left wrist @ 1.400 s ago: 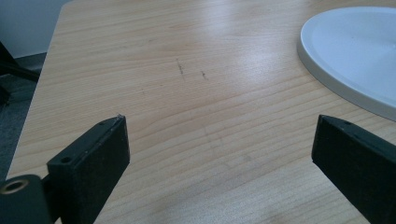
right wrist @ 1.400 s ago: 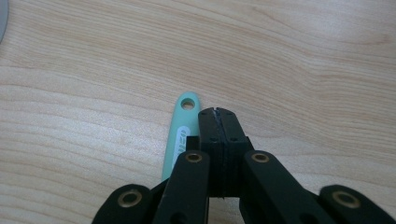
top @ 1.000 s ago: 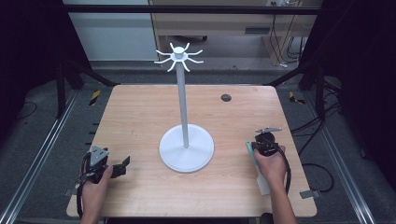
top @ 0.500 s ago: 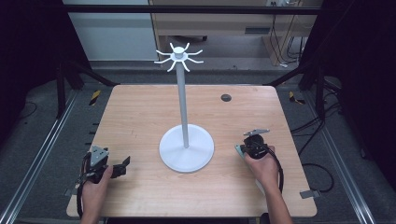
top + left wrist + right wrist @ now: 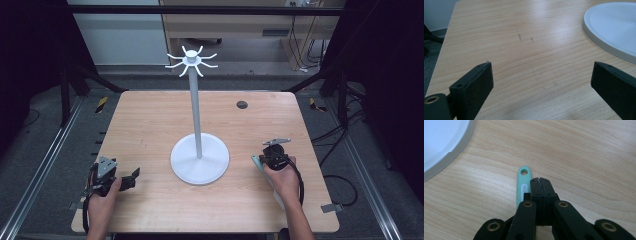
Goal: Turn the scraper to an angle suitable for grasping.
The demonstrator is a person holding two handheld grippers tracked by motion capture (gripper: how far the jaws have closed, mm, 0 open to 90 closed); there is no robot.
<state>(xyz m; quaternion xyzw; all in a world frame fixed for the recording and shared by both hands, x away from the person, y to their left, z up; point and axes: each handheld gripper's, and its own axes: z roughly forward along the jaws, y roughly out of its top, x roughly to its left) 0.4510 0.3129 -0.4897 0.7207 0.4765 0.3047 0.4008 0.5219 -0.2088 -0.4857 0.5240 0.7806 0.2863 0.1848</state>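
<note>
A white stand (image 5: 196, 115) with a ring of hooks on top rises from its round base (image 5: 200, 160) in mid-table. A mint-green utensil handle (image 5: 524, 172) with a hanging hole lies flat on the wood right of the base. My right gripper (image 5: 540, 180) is shut, jaws pressed together just to the right of that handle and above it, gripping nothing. From the high view the right gripper (image 5: 267, 154) and hand cover most of the utensil (image 5: 256, 160). My left gripper (image 5: 131, 179) rests at the front left, open (image 5: 541, 72) over bare wood.
The stand's base edge (image 5: 614, 27) lies ahead and right of the left jaws, and at the upper left of the right gripper view (image 5: 441, 142). A dark round grommet (image 5: 242, 105) sits at the table's far right. Metal rails flank the table (image 5: 150, 130).
My right hand and gripper shifted a little left toward the stand's base, ending over the utensil. The left gripper kept still.
</note>
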